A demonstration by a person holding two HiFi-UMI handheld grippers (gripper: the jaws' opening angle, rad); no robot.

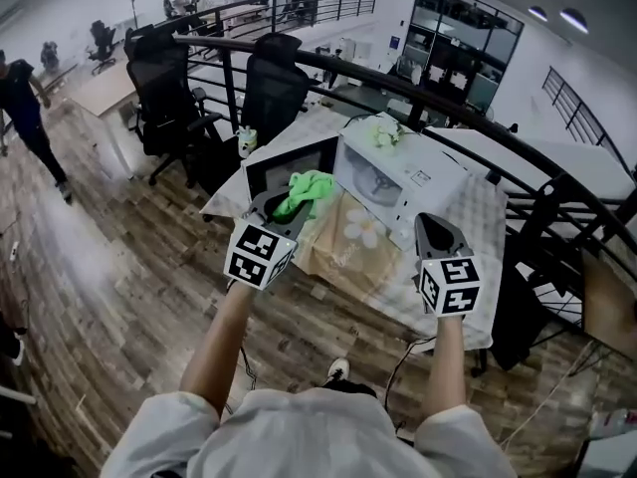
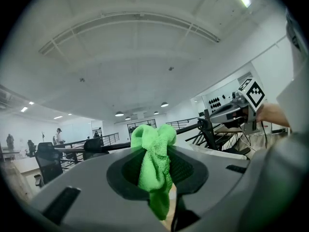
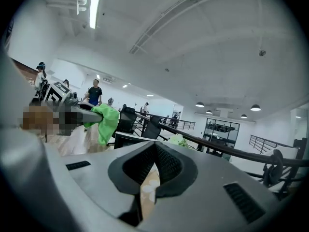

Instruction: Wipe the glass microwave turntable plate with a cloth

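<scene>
Two grippers up, one per hand, both hovering over the near edge of the table, which has a pale floral cover

Left gripper: jaws clamped on a bright green cloth. Cloth is bunched; one wad pokes out above the jaw tips and a tail hangs below them. From the head view the cloth sits in the air just in front of the microwave door, not touching it as far as I can tell

Right gripper: jaws pressed together at the tips, nothing between them, only the floral cover showing through the slit lower down. It hangs to the right of the microwave, clear of it and of the table

Microwave: white, on the table, door swung open to the left, cavity facing the person. Something pale shows inside the cavity, but it's too small to say it's the glass turntable plate. Can't pick the plate out in either gripper view

A green leafy clump sits on top of the microwave

Behind the table: black office chairs and a dark curved railing. A person in dark clothes stands on the wood floor far left, well away from the table

Both of the person's forearms are bare below white sleeves
</scene>
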